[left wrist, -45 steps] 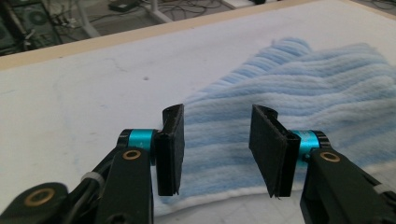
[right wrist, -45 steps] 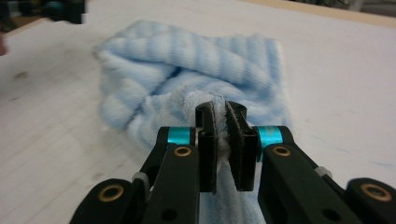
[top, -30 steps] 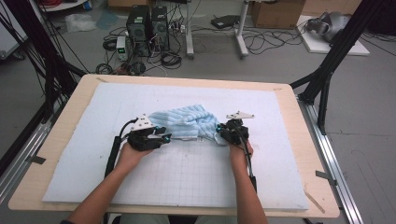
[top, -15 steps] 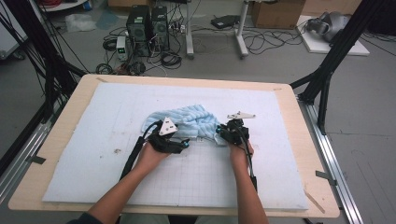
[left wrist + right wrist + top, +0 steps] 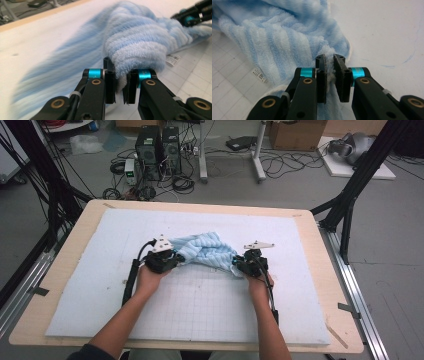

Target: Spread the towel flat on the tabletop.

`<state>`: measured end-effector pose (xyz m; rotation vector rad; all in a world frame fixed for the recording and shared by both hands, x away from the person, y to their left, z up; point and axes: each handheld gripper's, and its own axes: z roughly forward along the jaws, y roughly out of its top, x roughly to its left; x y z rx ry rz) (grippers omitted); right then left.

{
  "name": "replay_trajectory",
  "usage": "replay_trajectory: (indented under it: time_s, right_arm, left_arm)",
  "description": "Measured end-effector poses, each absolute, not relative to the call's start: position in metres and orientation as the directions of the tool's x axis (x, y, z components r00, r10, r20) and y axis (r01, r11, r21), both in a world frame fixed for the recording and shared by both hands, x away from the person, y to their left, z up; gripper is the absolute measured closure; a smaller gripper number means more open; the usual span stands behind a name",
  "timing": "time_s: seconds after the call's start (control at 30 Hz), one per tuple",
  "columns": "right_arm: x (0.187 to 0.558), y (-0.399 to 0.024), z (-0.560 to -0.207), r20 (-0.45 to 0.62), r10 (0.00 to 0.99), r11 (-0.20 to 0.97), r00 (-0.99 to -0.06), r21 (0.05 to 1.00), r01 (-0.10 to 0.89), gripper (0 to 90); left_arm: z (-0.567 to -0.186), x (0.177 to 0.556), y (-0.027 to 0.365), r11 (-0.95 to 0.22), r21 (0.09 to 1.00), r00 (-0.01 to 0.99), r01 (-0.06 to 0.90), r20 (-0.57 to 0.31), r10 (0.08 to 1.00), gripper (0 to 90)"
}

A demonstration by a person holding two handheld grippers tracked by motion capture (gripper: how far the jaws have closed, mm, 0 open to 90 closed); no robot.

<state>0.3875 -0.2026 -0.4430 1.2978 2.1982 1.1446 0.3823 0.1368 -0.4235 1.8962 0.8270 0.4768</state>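
A light blue striped towel (image 5: 210, 251) lies bunched on the white foam mat (image 5: 300, 235), stretched between both grippers. My left gripper (image 5: 175, 258) is at the towel's left end. In the left gripper view its jaws (image 5: 119, 77) have just been closing and now pinch a fold of the towel (image 5: 140, 42). My right gripper (image 5: 237, 265) is at the towel's right end. In the right gripper view it (image 5: 329, 67) is shut on the towel's edge (image 5: 274, 42). A small white label (image 5: 259, 73) hangs from the towel's hem.
The mat has a faint grid on its near half and lies on a wooden tabletop (image 5: 65, 270). Black frame posts (image 5: 350, 205) stand at the table's sides. Computers and cables (image 5: 160, 145) sit on the floor beyond the far edge.
The left gripper went right into the towel, then came back left with a fold pinched in it. The towel now stretches longer between the grippers. The right gripper kept still.
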Motion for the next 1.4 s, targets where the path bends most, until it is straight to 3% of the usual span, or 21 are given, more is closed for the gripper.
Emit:
replay_trajectory:
  time_s: [0.3, 0.43, 0.6, 0.77, 0.9, 1.03, 1.33, 1.4]
  right_arm:
    - [0.389, -0.202, -0.439, 0.099, 0.846, 0.245, -0.523, 0.800, 0.547, 83.5]
    - [0.392, -0.198, -0.443, 0.011, 0.857, 0.309, -0.515, 0.789, 0.531, 83.0]
    - [0.388, -0.201, -0.437, -0.011, 0.861, 0.310, -0.508, 0.803, 0.508, 70.4]
    - [0.368, -0.206, -0.416, 0.030, 0.807, 0.273, -0.590, 0.867, 0.416, 63.3]
    - [0.347, -0.199, -0.409, 0.023, 0.728, 0.306, -0.685, 0.883, 0.356, 66.3]
    - [0.341, -0.183, -0.420, 0.036, 0.657, 0.381, -0.753, 0.847, 0.372, 70.3]
    - [0.367, -0.146, -0.450, -0.021, 0.661, 0.491, -0.750, 0.769, 0.410, 66.4]
    - [0.370, -0.146, -0.450, -0.014, 0.666, 0.484, -0.746, 0.769, 0.418, 78.0]
  left_arm:
    - [-0.407, 0.381, 0.163, -0.225, 0.924, 0.688, 0.310, -0.055, 0.724, 83.2]
    - [-0.415, 0.391, 0.154, -0.273, 0.907, 0.681, 0.322, -0.021, 0.732, 83.2]
    - [-0.425, 0.397, 0.149, -0.289, 0.896, 0.679, 0.337, -0.019, 0.734, 83.1]
    - [-0.424, 0.397, 0.151, -0.273, 0.902, 0.676, 0.335, -0.028, 0.736, 83.0]
    - [-0.424, 0.397, 0.151, -0.270, 0.903, 0.673, 0.334, -0.027, 0.739, 82.5]
    - [-0.424, 0.397, 0.150, -0.270, 0.903, 0.675, 0.333, -0.029, 0.737, 82.5]
    - [-0.425, 0.398, 0.152, -0.261, 0.903, 0.674, 0.340, -0.041, 0.738, 82.5]
    - [-0.424, 0.398, 0.154, -0.256, 0.904, 0.672, 0.342, -0.045, 0.739, 82.5]
